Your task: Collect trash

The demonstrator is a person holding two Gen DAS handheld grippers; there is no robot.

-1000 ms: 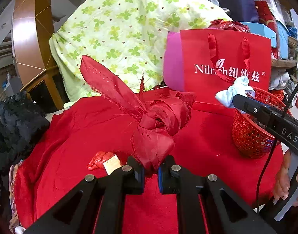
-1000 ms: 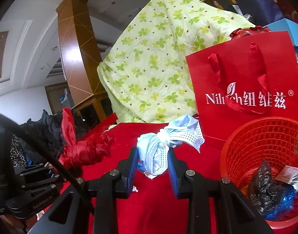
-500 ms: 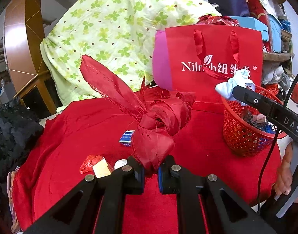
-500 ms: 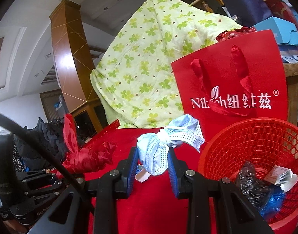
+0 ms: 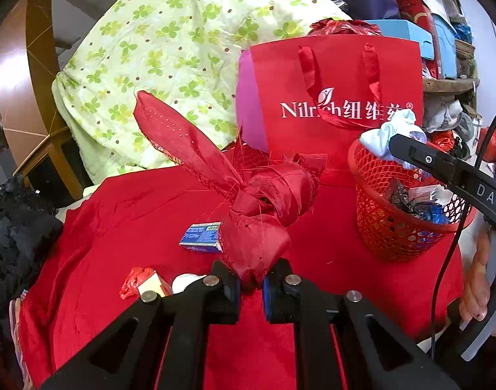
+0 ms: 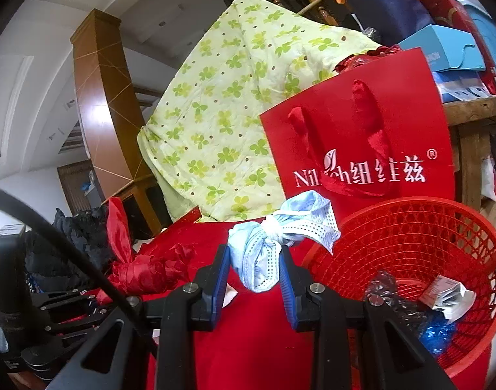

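My left gripper [image 5: 251,284] is shut on a knotted red cloth scrap [image 5: 257,208] and holds it above the red tablecloth [image 5: 124,214]. My right gripper [image 6: 255,276] is shut on a knotted pale blue face mask [image 6: 273,240], just left of the rim of the red mesh basket [image 6: 410,237]. In the left wrist view the mask [image 5: 384,133] hangs over the basket's [image 5: 397,234] far rim. The basket holds black and blue wrappers [image 6: 407,308] and a white packet [image 6: 449,295]. A blue box [image 5: 200,237], a red wrapper with a tan piece [image 5: 142,284] and a white scrap [image 5: 184,281] lie on the cloth.
A red paper gift bag [image 5: 338,97] stands behind the basket. A green-flowered quilt [image 5: 170,48] is piled at the back. Dark clothes [image 5: 14,214] lie at the table's left edge. A hand [image 5: 478,279] shows at the right.
Both grippers have moved right toward the basket with their loads. The basket looms larger in both views, and the blue box has come into sight on the cloth.
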